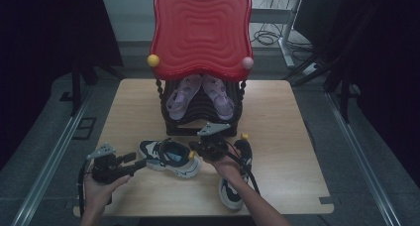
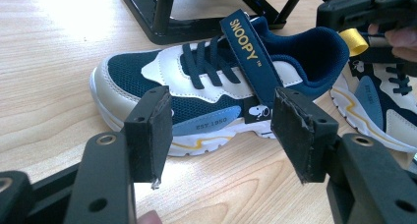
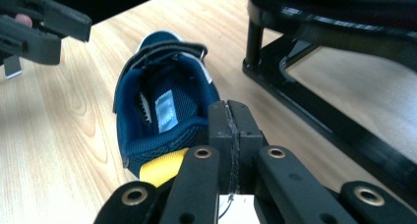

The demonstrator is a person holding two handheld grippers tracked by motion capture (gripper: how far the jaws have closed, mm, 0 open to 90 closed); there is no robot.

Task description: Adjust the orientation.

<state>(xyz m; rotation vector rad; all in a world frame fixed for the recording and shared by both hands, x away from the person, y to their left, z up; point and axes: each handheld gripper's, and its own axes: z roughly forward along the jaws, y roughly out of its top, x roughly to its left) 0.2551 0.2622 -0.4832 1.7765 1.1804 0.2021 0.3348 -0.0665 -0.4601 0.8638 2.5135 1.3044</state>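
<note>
We count two sneakers near the table's (image 1: 277,132) front edge: the left claw (image 1: 134,161) stands apart beside one sneaker (image 1: 169,157), the right claw (image 1: 197,147) pressed together at its heel, the second sneaker (image 1: 233,186) alongside. Farther back, two sandals (image 1: 200,94) sit on one rack (image 1: 171,124).

Navy mesh sneaker (image 2: 216,94): cream leather panels, yellow heel loop, yellow-lettered strap. Glossy red rippled plastic tray (image 1: 200,30). Pale woodgrain counter (image 1: 282,117). Lilac sandals (image 1: 200,94).
</note>
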